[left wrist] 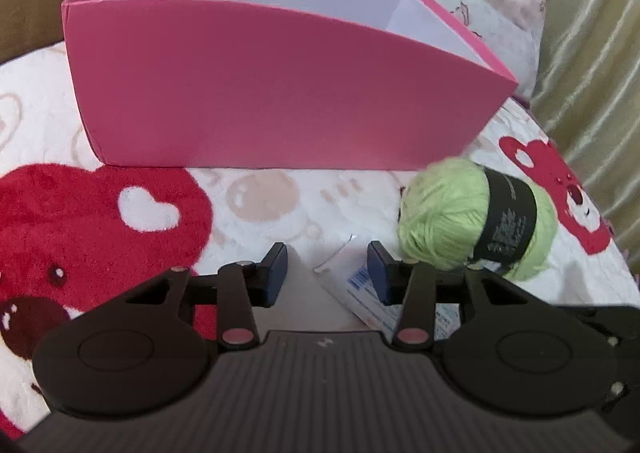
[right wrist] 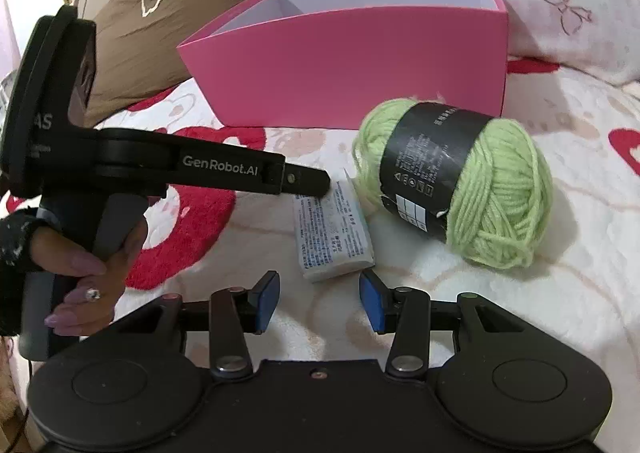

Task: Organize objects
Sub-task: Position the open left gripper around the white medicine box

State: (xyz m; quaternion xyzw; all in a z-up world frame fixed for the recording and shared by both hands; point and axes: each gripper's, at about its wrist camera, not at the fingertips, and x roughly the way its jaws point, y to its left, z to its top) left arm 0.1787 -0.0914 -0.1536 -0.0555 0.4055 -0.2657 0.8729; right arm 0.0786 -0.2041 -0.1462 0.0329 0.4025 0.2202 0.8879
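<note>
Left gripper (left wrist: 327, 267) fingers parted at a medium gap, nothing between them; the tissue pack (left wrist: 362, 289) lies just under and ahead of the right-hand pad. From the right wrist view the left gripper (right wrist: 316, 183) tip sits over the pack's far end, touching or just above, can't tell which. Right gripper (right wrist: 319, 295) also parted, empty, with the near end of the tissue pack (right wrist: 334, 235) just ahead of its fingertips.

The pack lies flat on the blanket (right wrist: 520, 313), long axis pointing away from the right gripper. Likely light, soft and squashy with a slick plastic wrap; take it across the short width near the middle and squeeze gently so it doesn't slip or crumple.

Green yarn ball (right wrist: 456, 181) sits just right of the pack, touching or nearly. Light, springy, fuzzy, so it should grip well; best held across the black paper band (right wrist: 424, 157), not loose strands.

Pink box (right wrist: 352, 65) stands open behind both things, interior looks empty; likely destination. Brown cushion (right wrist: 140, 25) is left of the box.
</note>
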